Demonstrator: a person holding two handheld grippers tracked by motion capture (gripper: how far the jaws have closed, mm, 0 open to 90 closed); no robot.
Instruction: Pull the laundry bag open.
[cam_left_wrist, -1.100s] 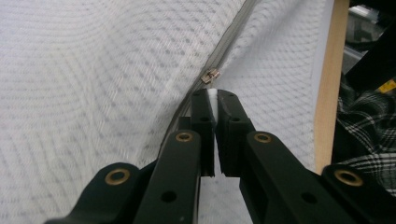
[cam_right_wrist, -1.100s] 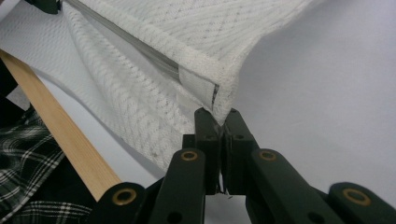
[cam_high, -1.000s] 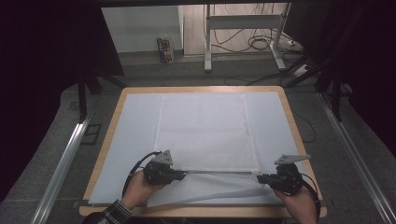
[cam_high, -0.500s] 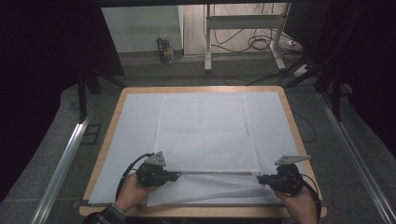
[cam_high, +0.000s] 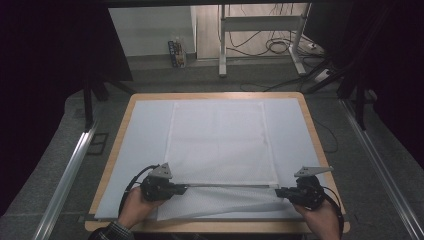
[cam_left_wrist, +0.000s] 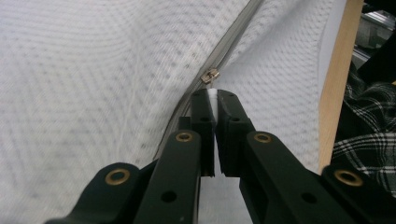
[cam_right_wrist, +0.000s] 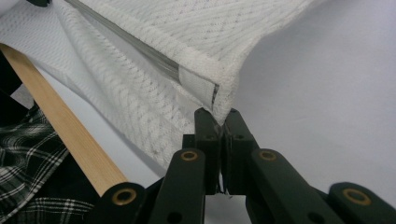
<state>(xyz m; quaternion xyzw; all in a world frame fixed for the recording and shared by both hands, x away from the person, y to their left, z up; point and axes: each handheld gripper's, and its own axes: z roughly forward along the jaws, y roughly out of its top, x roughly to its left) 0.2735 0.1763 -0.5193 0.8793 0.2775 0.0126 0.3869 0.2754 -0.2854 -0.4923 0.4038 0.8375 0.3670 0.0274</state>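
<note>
The mesh bag is white woven cloth, perforated and matt, with a dull grey metal zipper. Each gripper's jaws are matt black plastic set with brass-coloured rivets. The worktop has a pale smooth wooden edge under a matt white sheet.

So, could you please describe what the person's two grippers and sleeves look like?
Both the left gripper and the right gripper are black, each topped with a grey three-cornered plate and trailing a black cable. Their jaws are black bars with brass-coloured rivets and small holes. The sleeve at the left wrist is a dark plaid with white lines.
</note>
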